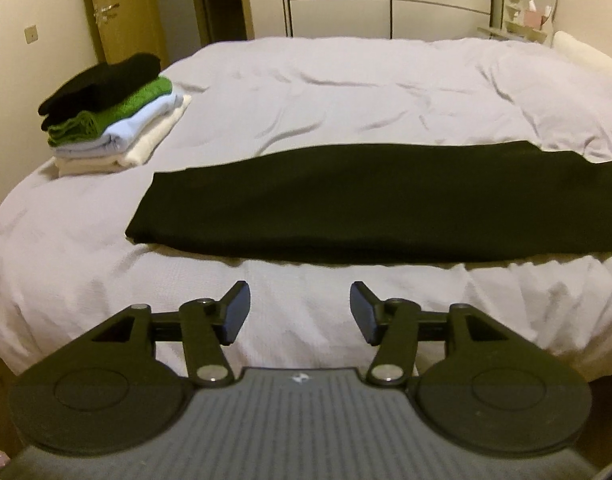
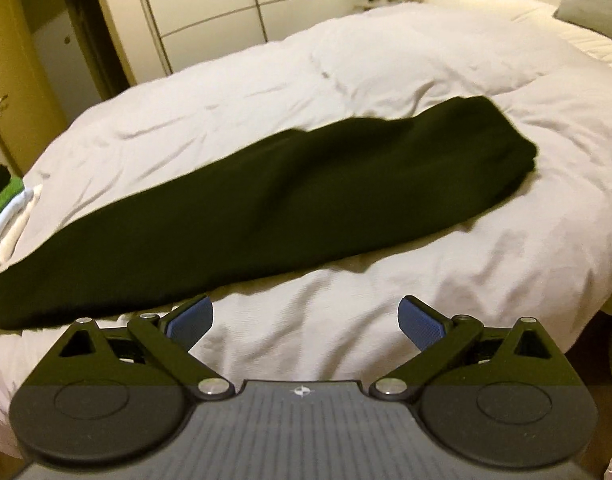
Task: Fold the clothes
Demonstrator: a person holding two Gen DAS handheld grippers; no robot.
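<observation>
Two grippers, both empty. Left wrist view: left gripper [image 1: 299,312] jaws apart, above the white duvet [image 1: 346,92] — long black garment [image 1: 346,208] flat ahead, folded stack [image 1: 113,116] far left. Right wrist view: right gripper [image 2: 306,322] spread wide, just short of the garment.

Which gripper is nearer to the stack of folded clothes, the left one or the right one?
Left. The left gripper hovers open before the bed's edge, with the stack of folded clothes ahead to its left. The right gripper is further along the black garment; the stack barely shows at its far left.
</observation>
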